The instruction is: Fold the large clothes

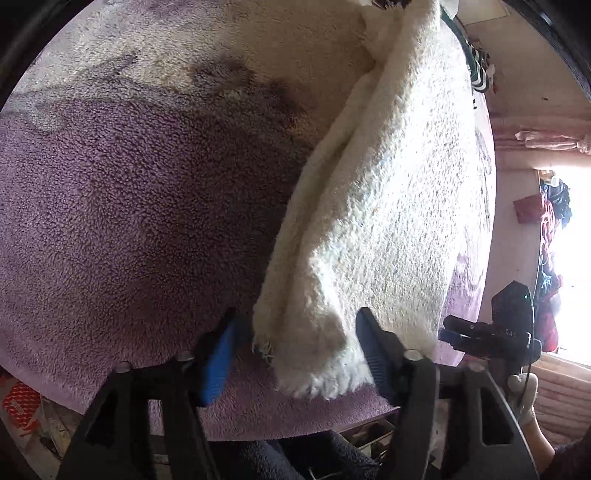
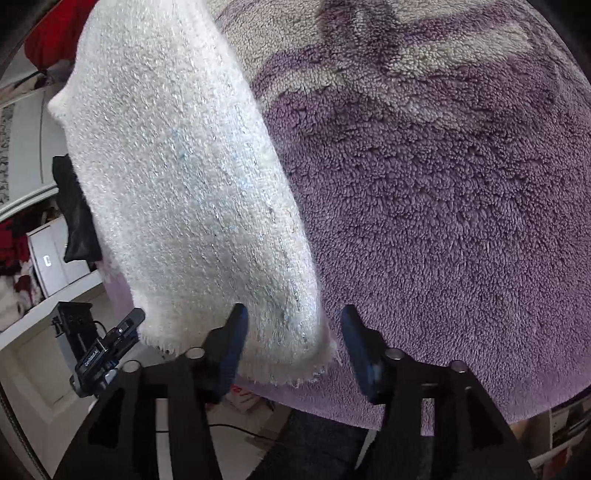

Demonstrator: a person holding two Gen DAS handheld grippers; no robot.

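Note:
A fluffy white garment [image 1: 380, 192] lies folded into a long strip on a purple fleece blanket [image 1: 129, 206]. Its near hem corner lies between the fingers of my left gripper [image 1: 295, 354], which is open around it, blue pads apart. In the right wrist view the same white garment [image 2: 192, 192] reaches toward me, and its other near corner lies between the fingers of my right gripper [image 2: 291, 343], also open. The right gripper [image 1: 484, 336] shows at the right edge of the left wrist view, and the left gripper [image 2: 107, 350] shows at the lower left of the right wrist view.
The purple blanket [image 2: 443, 221] has pale cream patches at its far side. Its near edge drops off just behind the grippers. Clutter and red clothes [image 2: 55, 33] sit to the left, a black item [image 2: 74, 214] beside the garment, and a bright window [image 1: 572, 258] to the right.

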